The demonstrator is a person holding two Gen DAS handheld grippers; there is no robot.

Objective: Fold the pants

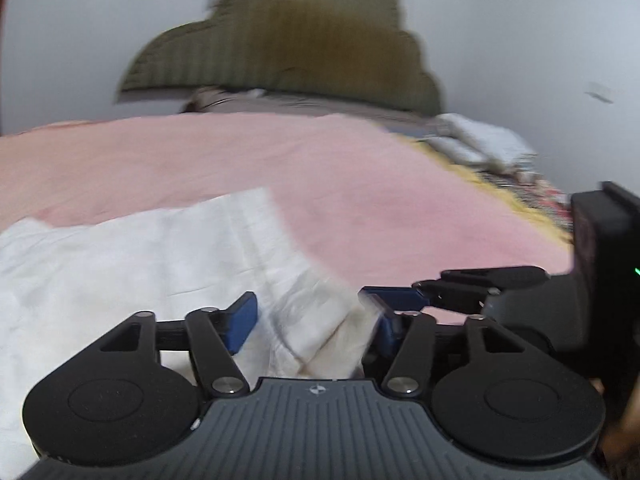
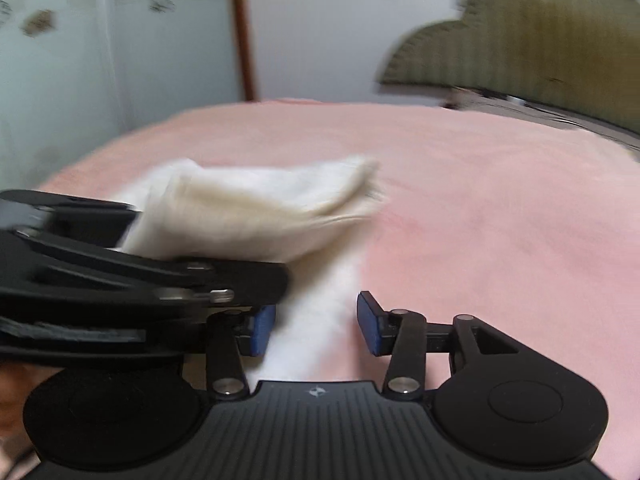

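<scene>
Pink bedspread (image 1: 360, 200) carries white pants (image 1: 120, 260) between both parted hand-held grippers (image 1: 312, 322) (image 2: 316, 324), headboard (image 1: 280, 48) behind.

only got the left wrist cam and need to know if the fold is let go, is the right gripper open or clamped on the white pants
observer: open. The right gripper has its jaws apart, with a strip of the white pants between them, unpinched.
operator: where does the folded part lie
observer: bunched on the pink bedspread just ahead of that gripper, its fringed end resting on the bedspread.
operator: whats past the bed on that side
observer: a flower-patterned curtain and a brown wooden post.
</scene>
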